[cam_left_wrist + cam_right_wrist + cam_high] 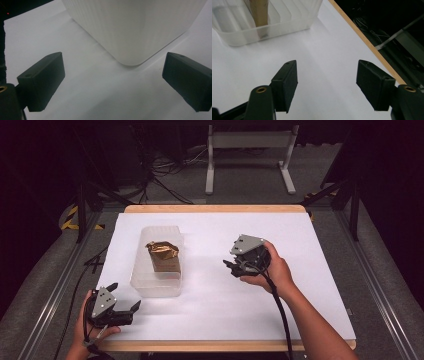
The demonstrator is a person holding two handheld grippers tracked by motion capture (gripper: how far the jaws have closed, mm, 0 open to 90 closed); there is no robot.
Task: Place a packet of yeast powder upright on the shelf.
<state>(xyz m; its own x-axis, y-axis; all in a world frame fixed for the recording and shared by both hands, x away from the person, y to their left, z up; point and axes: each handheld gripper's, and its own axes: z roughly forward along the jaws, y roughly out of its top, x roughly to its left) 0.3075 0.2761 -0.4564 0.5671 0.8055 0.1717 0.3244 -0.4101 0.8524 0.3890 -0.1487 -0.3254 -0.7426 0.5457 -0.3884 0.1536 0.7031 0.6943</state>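
Bin: we see a clear plastic bin standing on the left half of the white counter.
Bag: a brown bag stands upright inside the bin, its crumpled top above the rim.
Left tool: we note the left tool at the counter's near left corner, just short of the bin's near corner; jaws wide, nothing between them.
Right tool: the right tool sits right of the bin, apart from it, pointing toward it; jaws spread, bare counter between them.
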